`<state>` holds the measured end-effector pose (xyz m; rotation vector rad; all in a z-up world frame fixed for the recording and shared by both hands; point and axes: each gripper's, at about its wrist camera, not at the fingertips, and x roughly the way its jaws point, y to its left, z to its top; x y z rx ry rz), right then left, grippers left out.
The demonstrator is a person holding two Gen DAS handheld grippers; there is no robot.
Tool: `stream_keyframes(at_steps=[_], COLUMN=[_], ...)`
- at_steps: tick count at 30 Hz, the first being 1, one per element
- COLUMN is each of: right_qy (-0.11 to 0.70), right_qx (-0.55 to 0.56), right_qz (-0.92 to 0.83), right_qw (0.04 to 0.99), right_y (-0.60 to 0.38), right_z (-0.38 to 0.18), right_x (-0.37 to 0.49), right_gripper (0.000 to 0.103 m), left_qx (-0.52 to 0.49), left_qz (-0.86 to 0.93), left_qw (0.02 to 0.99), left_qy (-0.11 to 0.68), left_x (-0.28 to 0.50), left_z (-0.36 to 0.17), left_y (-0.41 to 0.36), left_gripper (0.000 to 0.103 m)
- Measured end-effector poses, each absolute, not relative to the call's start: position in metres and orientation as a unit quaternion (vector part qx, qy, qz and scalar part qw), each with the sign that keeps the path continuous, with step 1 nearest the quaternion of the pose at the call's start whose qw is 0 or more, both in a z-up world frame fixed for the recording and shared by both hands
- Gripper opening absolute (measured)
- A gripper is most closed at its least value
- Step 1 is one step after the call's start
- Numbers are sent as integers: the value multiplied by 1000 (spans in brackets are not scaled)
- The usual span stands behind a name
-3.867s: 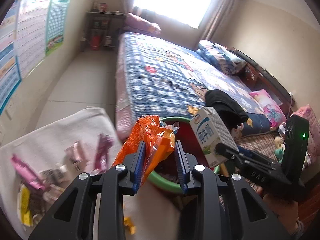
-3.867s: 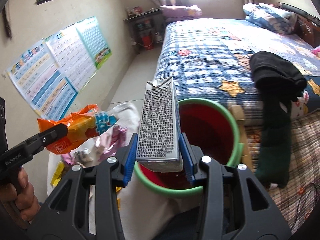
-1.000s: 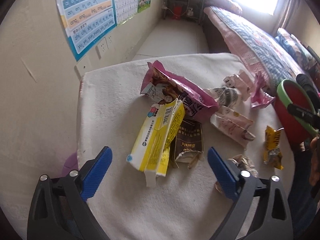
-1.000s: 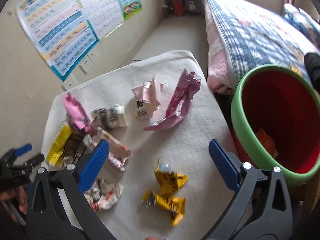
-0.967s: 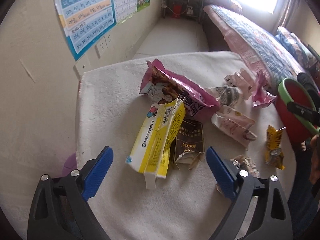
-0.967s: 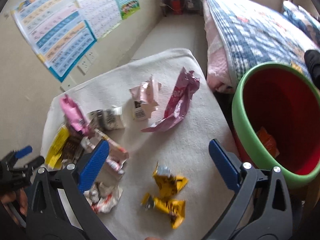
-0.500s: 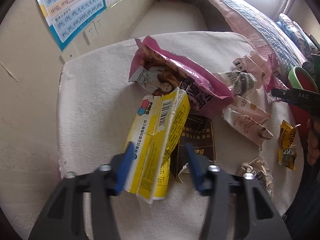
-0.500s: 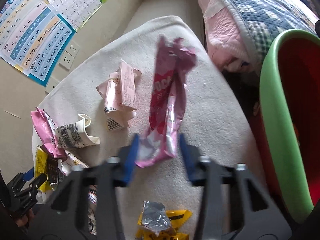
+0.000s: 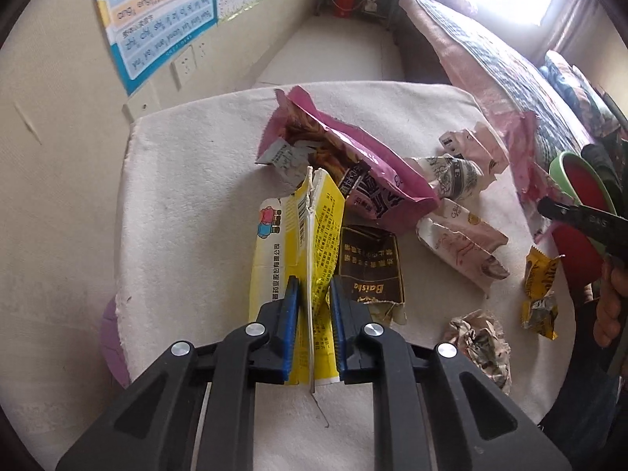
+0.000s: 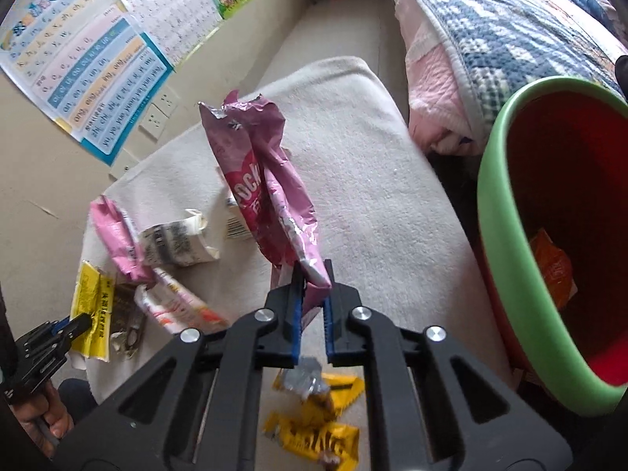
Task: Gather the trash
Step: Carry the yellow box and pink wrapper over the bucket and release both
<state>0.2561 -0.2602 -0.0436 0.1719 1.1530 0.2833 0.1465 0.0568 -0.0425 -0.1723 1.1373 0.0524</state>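
Left wrist view: left gripper clenched on yellow box, flat on white cloth. Right wrist view: right gripper clamped on pink wrapper, beside red bucket.

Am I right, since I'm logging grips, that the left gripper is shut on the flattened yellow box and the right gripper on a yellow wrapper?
Not quite: the right gripper is shut on the pink Pocky wrapper, as the right wrist view shows. The left gripper is indeed shut on the flattened yellow box.
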Motion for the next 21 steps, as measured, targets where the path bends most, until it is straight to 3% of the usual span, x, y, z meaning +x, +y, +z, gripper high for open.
stream_keyframes(at_steps=[21], right_qy=[454], right_qx=[54], right_qz=[186], right_qw=[869], right_y=[-255], right_z=[60], right_x=[184], right_gripper=[9], left_qx=[-125], left_qz=[-7], left_qw=[883], left_qy=[453], left_x=[127], left_z=[38], left_y=[26], left_gripper=[13])
